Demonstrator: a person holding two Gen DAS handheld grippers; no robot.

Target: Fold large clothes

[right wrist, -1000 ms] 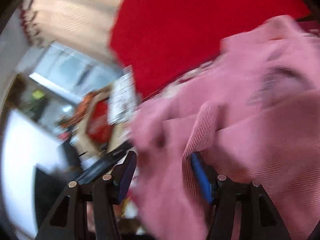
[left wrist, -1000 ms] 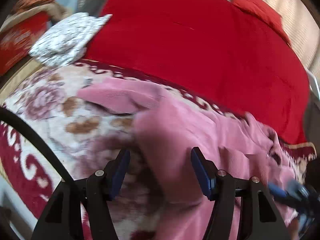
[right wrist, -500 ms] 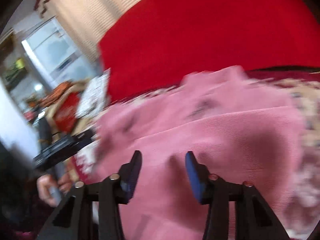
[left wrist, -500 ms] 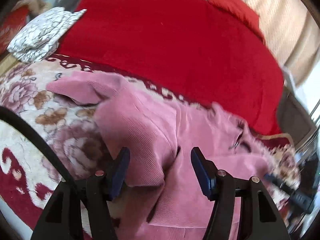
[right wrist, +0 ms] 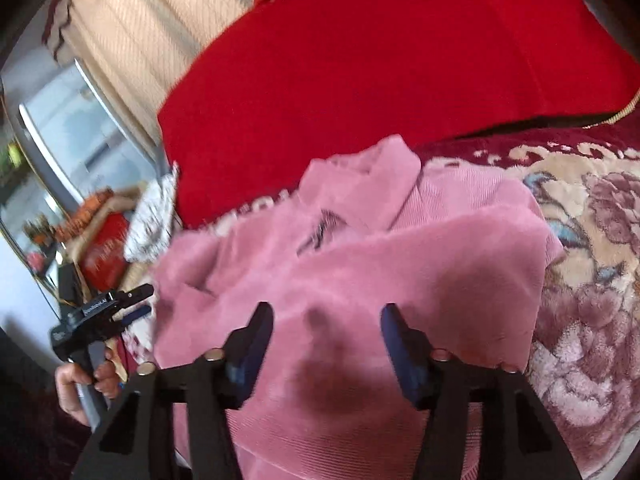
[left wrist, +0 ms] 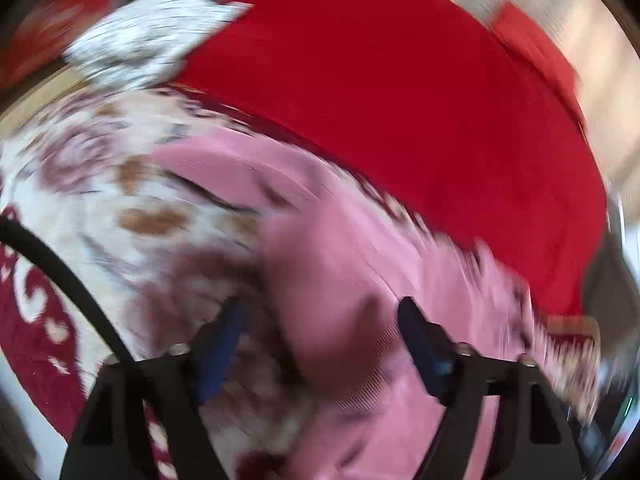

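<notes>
Red bedding [right wrist: 380,60] covers the bed at twelve o'clock, with a floral blanket [right wrist: 592,240] nearer. On the blanket lies a rumpled pink garment [right wrist: 380,272], part-folded, a sleeve [left wrist: 224,164] trailing toward ten o'clock. Both tongs are opening: the left tongs [left wrist: 316,344] and right tongs [right wrist: 326,344] hover over pink cloth, pads apparently clear of it. Judged step: releasing a fold. Next comes finding a fresh edge or sleeve to grip.
</notes>
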